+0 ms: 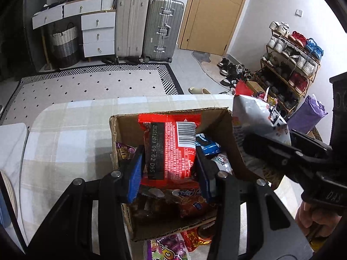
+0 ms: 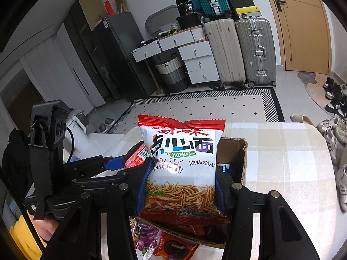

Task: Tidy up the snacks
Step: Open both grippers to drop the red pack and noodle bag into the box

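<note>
While the left gripper holds its jaws clenched on a red snack packet over the open cardboard box, the right gripper clamps a white noodle-snack bag above the box's right wall. The box sits on the checked surface, and loose snacks lie beside its near edge.

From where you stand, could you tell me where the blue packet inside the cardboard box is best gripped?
Grip the blue packet by its upper end, coming from above. It lies deep in the cardboard box, wedged beside the red bag that the left hand-held gripper holds, so only its top shows; the walls block any sideways approach.
</note>
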A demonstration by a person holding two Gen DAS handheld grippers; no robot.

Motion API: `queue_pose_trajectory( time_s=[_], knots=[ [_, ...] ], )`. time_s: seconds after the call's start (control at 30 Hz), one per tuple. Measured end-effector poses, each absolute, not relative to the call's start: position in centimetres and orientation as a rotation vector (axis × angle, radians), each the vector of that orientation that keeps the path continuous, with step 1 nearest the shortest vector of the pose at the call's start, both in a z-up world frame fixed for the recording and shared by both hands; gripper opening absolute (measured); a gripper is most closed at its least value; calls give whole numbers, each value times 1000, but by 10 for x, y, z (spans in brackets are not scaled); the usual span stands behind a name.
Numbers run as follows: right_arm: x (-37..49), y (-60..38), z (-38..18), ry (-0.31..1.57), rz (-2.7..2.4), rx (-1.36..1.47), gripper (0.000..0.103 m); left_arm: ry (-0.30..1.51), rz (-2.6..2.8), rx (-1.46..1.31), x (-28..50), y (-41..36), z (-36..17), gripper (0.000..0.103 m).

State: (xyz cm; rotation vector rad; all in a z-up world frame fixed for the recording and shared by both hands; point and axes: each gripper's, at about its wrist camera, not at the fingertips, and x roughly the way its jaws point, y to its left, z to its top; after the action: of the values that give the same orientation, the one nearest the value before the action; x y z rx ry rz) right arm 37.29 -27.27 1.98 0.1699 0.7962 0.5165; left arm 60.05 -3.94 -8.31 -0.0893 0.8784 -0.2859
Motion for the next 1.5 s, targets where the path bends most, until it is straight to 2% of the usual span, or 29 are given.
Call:
queue_pose_trajectory(
  time_s=[0.93, 1.5],
  knots=[
    [369, -273, 3, 819, 436, 110, 52, 865, -289, -43, 554, -38, -71, 41],
    [328, -267, 43, 759, 476, 98, 52, 835, -287, -54, 516, -32, -48, 41]
  ],
)
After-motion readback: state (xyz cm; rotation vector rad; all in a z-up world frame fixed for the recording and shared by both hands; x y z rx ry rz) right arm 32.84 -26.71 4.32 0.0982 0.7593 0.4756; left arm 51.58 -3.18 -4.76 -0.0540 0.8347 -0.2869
